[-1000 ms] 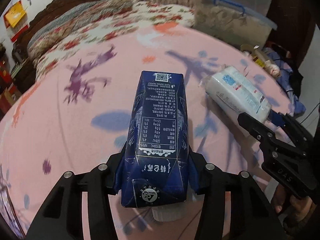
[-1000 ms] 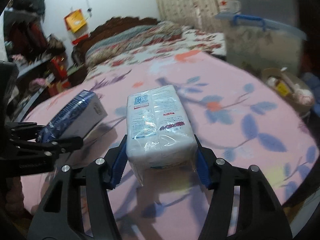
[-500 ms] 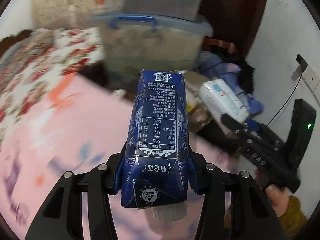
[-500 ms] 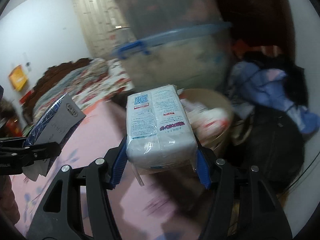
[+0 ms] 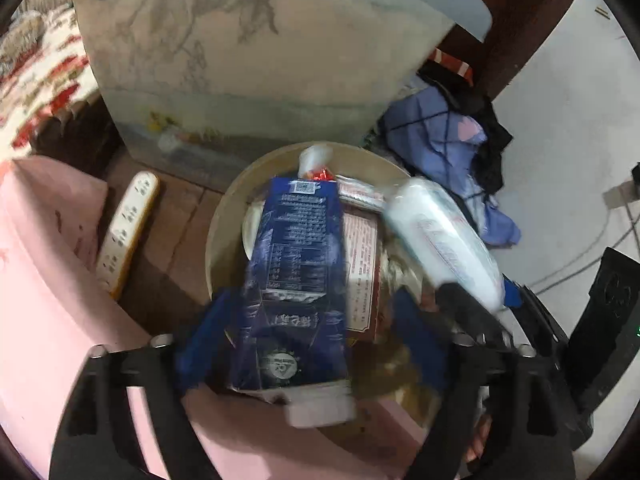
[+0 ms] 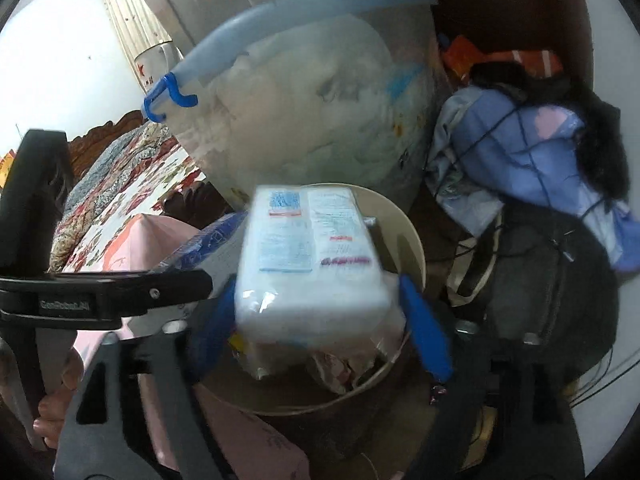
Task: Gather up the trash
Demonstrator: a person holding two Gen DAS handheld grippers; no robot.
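Note:
A round beige trash bin (image 5: pixel 224 216) sits on the floor beside the bed and holds several wrappers. My left gripper (image 5: pixel 308 332) is open above it; its blue pads stand apart from the dark blue milk carton (image 5: pixel 296 264), which hangs loose between them over the bin. My right gripper (image 6: pixel 316 312) is open too, with gaps on both sides of the white tissue pack (image 6: pixel 308 264), which sits over the bin (image 6: pixel 412 240). The tissue pack also shows in the left wrist view (image 5: pixel 444 240).
A large clear storage box (image 5: pixel 248 60) with a blue-handled lid stands behind the bin. A white power strip (image 5: pixel 128 228) lies on the floor to the left. Blue and black clothes (image 6: pixel 532 160) are piled to the right. The pink bed cover (image 5: pixel 44 280) borders the bin.
Both grippers swung from over the bed to above the trash bin. Their jaws have opened, and the carton and the tissue pack are released.

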